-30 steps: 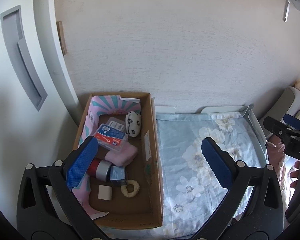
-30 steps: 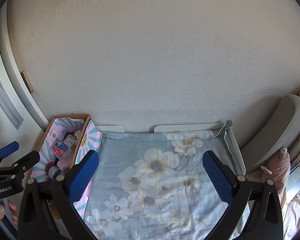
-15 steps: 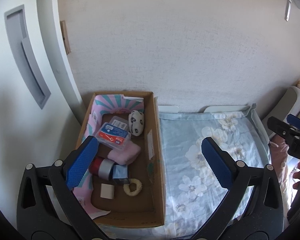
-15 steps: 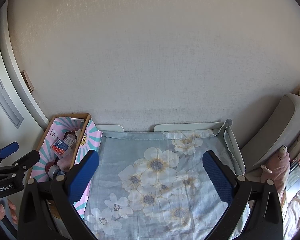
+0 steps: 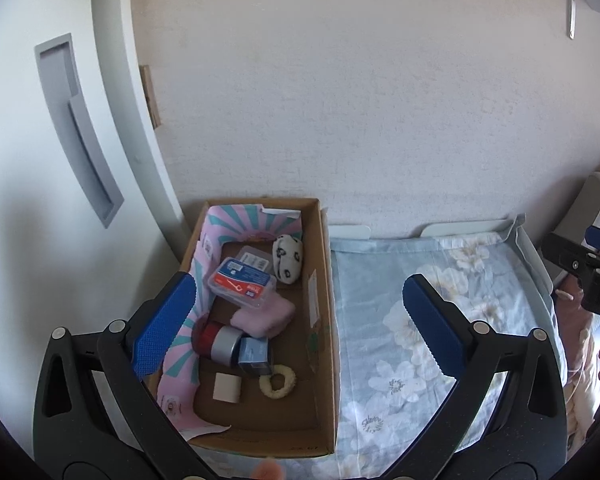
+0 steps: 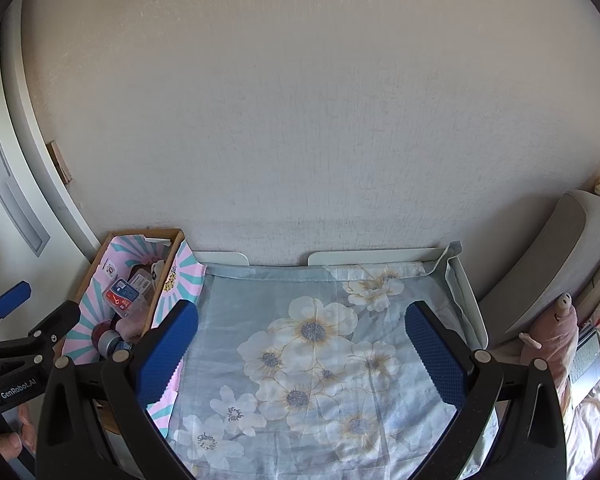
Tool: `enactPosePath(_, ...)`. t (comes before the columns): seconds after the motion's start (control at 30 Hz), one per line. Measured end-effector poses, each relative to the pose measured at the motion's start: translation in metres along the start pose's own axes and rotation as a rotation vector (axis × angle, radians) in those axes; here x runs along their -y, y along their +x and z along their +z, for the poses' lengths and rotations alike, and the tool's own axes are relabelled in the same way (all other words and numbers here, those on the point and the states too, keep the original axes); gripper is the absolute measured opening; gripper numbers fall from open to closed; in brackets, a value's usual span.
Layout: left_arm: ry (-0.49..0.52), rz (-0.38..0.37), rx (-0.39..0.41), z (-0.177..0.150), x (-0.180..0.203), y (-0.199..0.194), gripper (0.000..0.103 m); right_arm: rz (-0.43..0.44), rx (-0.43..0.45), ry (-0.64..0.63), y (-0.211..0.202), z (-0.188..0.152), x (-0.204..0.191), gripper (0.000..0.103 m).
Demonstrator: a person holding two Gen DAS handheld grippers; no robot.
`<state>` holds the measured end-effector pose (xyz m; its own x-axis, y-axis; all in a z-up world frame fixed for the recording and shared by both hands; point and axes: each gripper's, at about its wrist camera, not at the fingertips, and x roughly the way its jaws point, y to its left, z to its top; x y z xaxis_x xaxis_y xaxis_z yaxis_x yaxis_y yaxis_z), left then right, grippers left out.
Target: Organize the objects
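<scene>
A cardboard box (image 5: 324,320) stands at the left of a floral blue cloth (image 5: 432,340). Inside lie a clear case with a red and blue label (image 5: 242,282), a spotted white pouch (image 5: 287,258), a pink pad (image 5: 264,316), a tape roll (image 5: 220,340), a small blue box (image 5: 254,356), a white square (image 5: 227,387) and a cream hair ring (image 5: 277,380). My left gripper (image 5: 298,328) hangs open above the box's right wall, holding nothing. My right gripper (image 6: 302,360) is open over the bare cloth (image 6: 312,344), empty. The box (image 6: 96,276) shows at its left.
A textured wall runs close behind the box and cloth. A white tray rim (image 6: 466,300) borders the cloth at back and right. Grey cushions (image 6: 540,264) and a pink plush toy (image 6: 552,332) lie to the right. A white cabinet door (image 5: 60,160) stands left.
The left gripper has pulled back and risen, so the box and cloth sit lower and smaller in its view. The right gripper has stayed still. Both remain open.
</scene>
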<state>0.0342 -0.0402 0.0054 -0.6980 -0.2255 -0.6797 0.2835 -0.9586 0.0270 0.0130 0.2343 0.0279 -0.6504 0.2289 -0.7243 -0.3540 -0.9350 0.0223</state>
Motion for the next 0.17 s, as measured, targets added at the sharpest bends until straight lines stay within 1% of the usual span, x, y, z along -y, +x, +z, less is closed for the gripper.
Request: enactPosePath(0.17, 0.006, -0.002, 0.038, -0.0006, 0.0018, -0.0077, 0.103, 0.001, 0.006, -0.002, -0.0017, -0.0008, -0.0027, 0.103)
